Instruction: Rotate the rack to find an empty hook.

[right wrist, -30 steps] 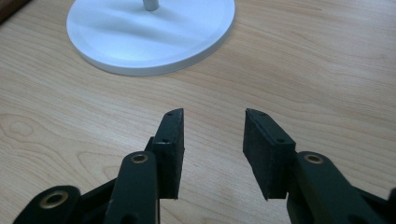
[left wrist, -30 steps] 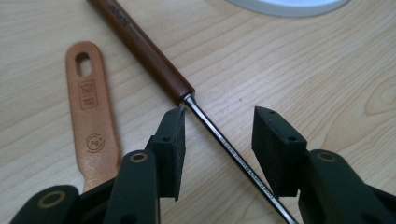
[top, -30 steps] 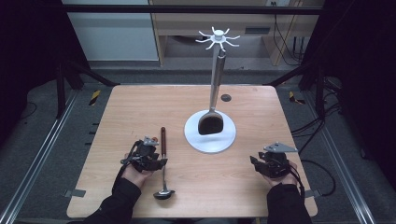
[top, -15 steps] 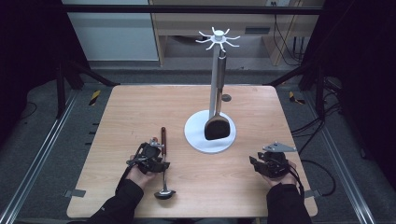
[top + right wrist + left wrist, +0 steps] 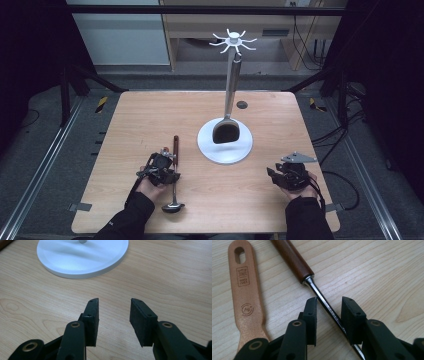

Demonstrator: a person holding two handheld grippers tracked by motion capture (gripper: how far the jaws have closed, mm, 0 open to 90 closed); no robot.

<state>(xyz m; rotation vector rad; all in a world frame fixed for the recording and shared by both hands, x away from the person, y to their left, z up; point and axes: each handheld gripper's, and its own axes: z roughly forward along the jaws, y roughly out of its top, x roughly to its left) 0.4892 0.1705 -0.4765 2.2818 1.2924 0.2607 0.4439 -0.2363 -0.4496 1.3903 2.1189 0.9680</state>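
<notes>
High view: one wooden table [image 5: 150, 125] carries one white rack stand [image 5: 225, 145] with a round base and a single upright pole, topped by a ring of hooks. One dark spatula [image 5: 226, 131] hangs from a hook, its blade low over the base. One ladle [image 5: 174, 170] lies flat on the table to the left of the base, its brown wooden handle pointing away from the person and its metal bowl near the table's front edge.

Two grippers are in play, one in each hand. The left gripper [image 5: 167, 165] sits low over the ladle's middle. In the left gripper view, the left gripper [image 5: 329, 312] has its jaws on either side of the ladle's thin metal shaft [image 5: 325, 303], just below where the brown handle [image 5: 293, 258] ends. The jaws have just been closing, with the shaft between them; a gap shows on each side, so the pads do not yet press on it. One pale wooden handle [image 5: 245, 290] with a hanging slot and a stamped mark lies on the table just beside the ladle.

The right gripper [image 5: 276, 175] rests over bare table near the front right, well apart from the ladle. In the right gripper view, the right gripper [image 5: 114, 312] has its jaws apart with nothing between them, facing the stand's white base [image 5: 82, 257].
</notes>
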